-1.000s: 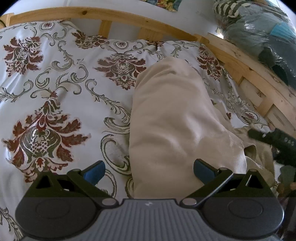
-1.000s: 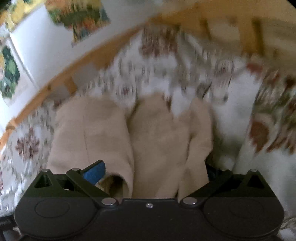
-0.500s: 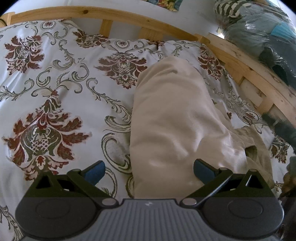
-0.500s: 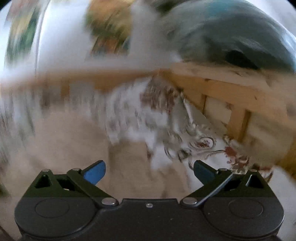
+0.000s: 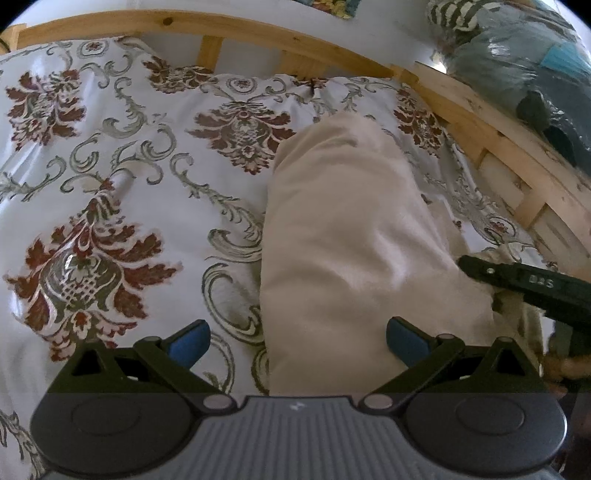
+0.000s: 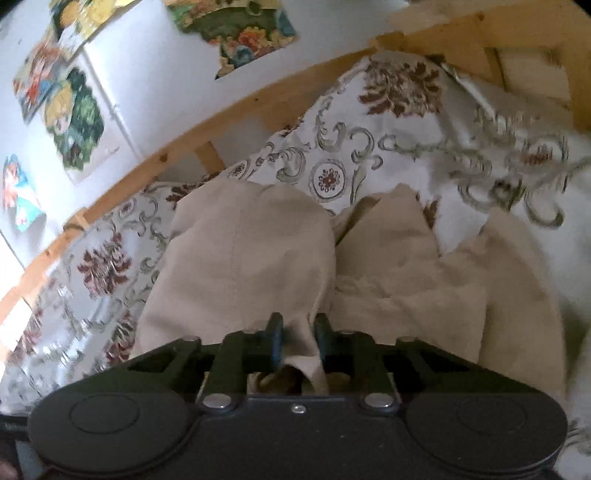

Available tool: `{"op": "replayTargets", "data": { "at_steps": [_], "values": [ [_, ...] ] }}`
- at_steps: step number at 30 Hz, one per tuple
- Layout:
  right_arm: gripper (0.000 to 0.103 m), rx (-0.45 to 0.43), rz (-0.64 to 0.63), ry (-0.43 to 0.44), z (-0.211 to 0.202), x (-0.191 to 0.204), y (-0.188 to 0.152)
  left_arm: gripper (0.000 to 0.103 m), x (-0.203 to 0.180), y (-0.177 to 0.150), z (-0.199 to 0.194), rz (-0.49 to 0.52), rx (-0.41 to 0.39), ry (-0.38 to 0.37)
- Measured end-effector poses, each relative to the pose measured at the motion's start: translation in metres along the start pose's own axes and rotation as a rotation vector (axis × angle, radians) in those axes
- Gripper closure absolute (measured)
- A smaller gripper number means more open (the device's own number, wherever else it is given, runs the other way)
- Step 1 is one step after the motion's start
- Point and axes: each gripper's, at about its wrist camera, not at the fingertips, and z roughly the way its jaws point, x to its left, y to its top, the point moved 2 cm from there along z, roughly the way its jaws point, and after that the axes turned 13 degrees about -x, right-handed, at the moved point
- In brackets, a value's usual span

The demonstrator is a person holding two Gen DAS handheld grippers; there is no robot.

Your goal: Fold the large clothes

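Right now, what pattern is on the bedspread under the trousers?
White bedspread with dark red floral medallions and grey-green scrolls, clearest in the left wrist view.

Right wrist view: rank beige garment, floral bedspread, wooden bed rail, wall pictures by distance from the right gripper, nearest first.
1. Beige garment: a fold sits between the fingers of the right gripper, which are closing on it.
2. Floral bedspread: under and beyond the garment.
3. Wooden bed rail: behind the bedspread.
4. Wall pictures: upper left, farthest.

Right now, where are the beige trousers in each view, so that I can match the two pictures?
Left wrist: beige trousers right of centre, one leg running up the bedspread.
Right wrist: trousers in the centre and lower right, fabric between the closing right gripper jaws.
Shared landmark: wooden bed rail.
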Motion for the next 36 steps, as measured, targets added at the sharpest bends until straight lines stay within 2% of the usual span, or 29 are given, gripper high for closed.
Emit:
{"op": "replayTargets", "data": {
  "at_steps": [2, 4, 6, 8, 10, 12, 14, 15, 17, 19, 20, 22, 24, 26, 33, 36],
  "values": [
    [0.092, 0.002, -0.04, -0.05, -0.016, 0.007, 0.0, 0.001, -0.004, 0.006, 0.0, 0.017, 0.005, -0.041],
    [0.092, 0.042, -0.08, -0.107, -0.025, 0.006, -0.008, 0.001, -0.006, 0.016, -0.003, 0.034, -0.009, -0.085],
    [0.092, 0.103, -0.106, -0.153, -0.019, 0.002, -0.016, 0.001, -0.003, 0.023, -0.003, 0.02, -0.035, -0.097],
    [0.092, 0.127, -0.113, -0.167, -0.014, 0.0, -0.019, 0.001, 0.002, 0.028, 0.005, 0.022, -0.032, -0.082],
    [0.091, 0.112, -0.123, -0.161, -0.013, 0.002, -0.02, 0.001, 0.009, 0.031, 0.019, 0.041, 0.007, -0.049],
    [0.086, 0.065, -0.112, -0.142, -0.019, 0.001, -0.017, 0.001, 0.015, 0.03, 0.038, 0.042, 0.097, -0.067],
    [0.063, -0.009, -0.108, -0.177, -0.031, 0.0, -0.008, 0.001, 0.02, 0.027, 0.047, 0.009, 0.125, -0.097],
    [0.058, -0.051, -0.113, -0.2, -0.037, -0.002, -0.003, 0.0, 0.022, 0.026, 0.05, -0.012, 0.125, -0.106],
    [0.041, -0.103, -0.14, -0.279, -0.047, -0.007, 0.004, 0.0, 0.025, 0.025, 0.054, -0.036, 0.132, -0.113],
    [0.03, -0.106, -0.148, -0.369, -0.049, -0.016, 0.006, 0.0, 0.027, 0.025, 0.056, -0.04, 0.135, -0.117],
    [0.03, -0.082, -0.122, -0.379, -0.048, -0.023, 0.005, 0.0, 0.027, 0.025, 0.057, -0.036, 0.135, -0.118],
    [0.03, -0.025, 0.013, -0.354, -0.042, -0.038, 0.001, 0.0, 0.026, 0.026, 0.057, -0.025, 0.133, -0.118],
    [0.029, 0.03, 0.192, -0.265, -0.036, -0.05, -0.005, 0.0, 0.026, 0.027, 0.057, -0.021, 0.133, -0.116],
    [0.017, 0.082, 0.322, -0.198, -0.03, -0.057, -0.014, 0.0, 0.025, 0.027, 0.056, -0.021, 0.133, -0.115],
    [0.015, 0.091, 0.298, -0.188, -0.032, -0.045, -0.017, 0.0, 0.026, 0.028, 0.058, -0.027, 0.153, -0.131],
    [0.019, 0.079, 0.273, -0.159, -0.029, -0.041, -0.017, 0.001, 0.029, 0.029, 0.063, -0.058, 0.185, -0.159]
  ]
}}
